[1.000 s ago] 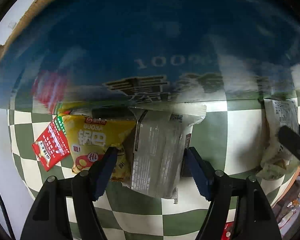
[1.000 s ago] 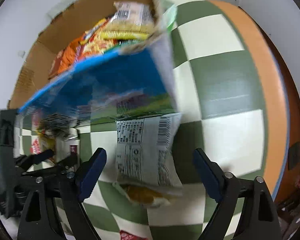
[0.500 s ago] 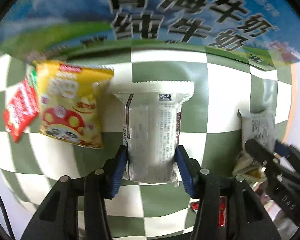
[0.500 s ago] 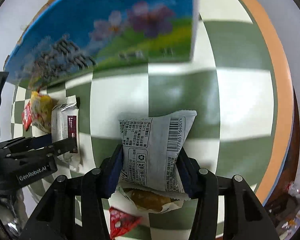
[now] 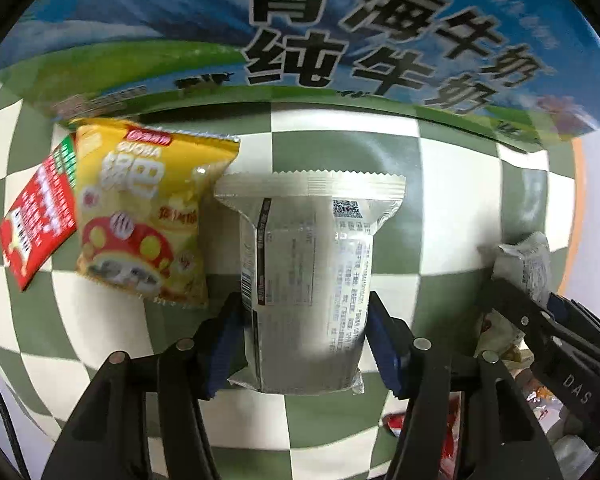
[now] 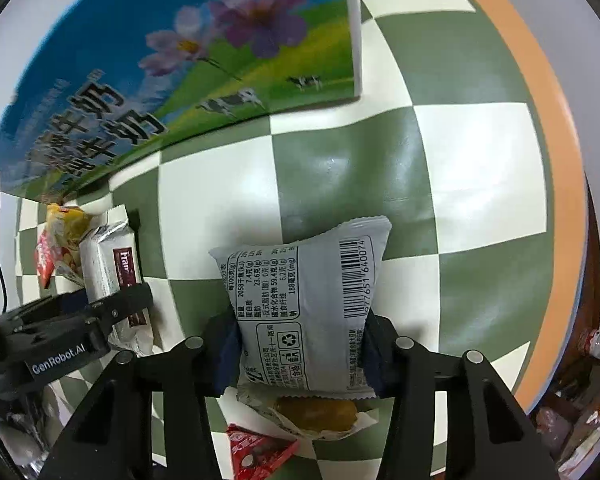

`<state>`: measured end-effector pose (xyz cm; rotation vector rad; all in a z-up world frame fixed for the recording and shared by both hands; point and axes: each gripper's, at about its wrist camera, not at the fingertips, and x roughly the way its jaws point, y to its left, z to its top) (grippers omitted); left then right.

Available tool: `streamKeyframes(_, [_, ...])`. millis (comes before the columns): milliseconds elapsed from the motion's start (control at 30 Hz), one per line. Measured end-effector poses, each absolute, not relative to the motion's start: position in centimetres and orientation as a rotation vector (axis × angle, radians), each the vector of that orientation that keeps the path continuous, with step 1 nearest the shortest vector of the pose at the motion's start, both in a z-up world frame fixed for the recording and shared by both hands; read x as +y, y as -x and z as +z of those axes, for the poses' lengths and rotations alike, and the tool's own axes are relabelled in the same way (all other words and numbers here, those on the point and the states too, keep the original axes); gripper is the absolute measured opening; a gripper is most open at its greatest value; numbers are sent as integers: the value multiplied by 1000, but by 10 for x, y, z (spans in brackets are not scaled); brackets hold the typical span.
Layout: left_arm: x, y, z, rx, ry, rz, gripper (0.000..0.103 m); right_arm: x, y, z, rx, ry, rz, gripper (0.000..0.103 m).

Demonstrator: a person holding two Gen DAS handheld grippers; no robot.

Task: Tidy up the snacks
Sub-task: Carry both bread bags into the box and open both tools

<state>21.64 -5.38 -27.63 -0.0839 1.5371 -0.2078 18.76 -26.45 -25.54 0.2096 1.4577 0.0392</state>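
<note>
Gripping now: both grippers have a packet each where a second ago their jaws stood wide around them.
Silver packet: the silver packet [image 5: 308, 280] lies face-down on the checked tablecloth [image 5: 452, 184], its serrated top edge toward the box, its lower half between the blue pads.
Left gripper: the left gripper [image 5: 304, 344] squeezed in tight half a second ago and its jaws are now opening a little, though the pads are pressed against both sides of the packet.
Grey packet: the grey packet [image 6: 306, 312], barcode up, sits on the cloth atop a clear-wrapped bun [image 6: 316, 410].
Right gripper: the right gripper [image 6: 302, 352] has its jaws closing, pinching the packet's flanks.
Box: the milk carton box [image 6: 172, 60], which filled the views a second ago, now stands farther back behind both packets.
Neighbours: a yellow guoba bag [image 5: 140, 216] overlaps a red sachet [image 5: 40, 216] just left of the silver packet; another red sachet [image 6: 260, 452] lies by the bun.
Meaning: both picks look secured, so lifting toward the box seems next; the left hold may be loosening.
</note>
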Motion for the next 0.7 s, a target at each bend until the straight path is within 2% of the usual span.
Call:
streamKeyframes(300, [-46,-215,-194,1402,112,-267,57,-255,-178,-205,1379,-291,148,52])
streamKeyframes(500, [-22,-253,-118,1302,163,-305,57,-241,-199,-139,1270,-339,270,52])
streamKeyframes(700, [-4,-315,-104,1292,73,-226,57,-211,-256,-92,1177,-336,364,52])
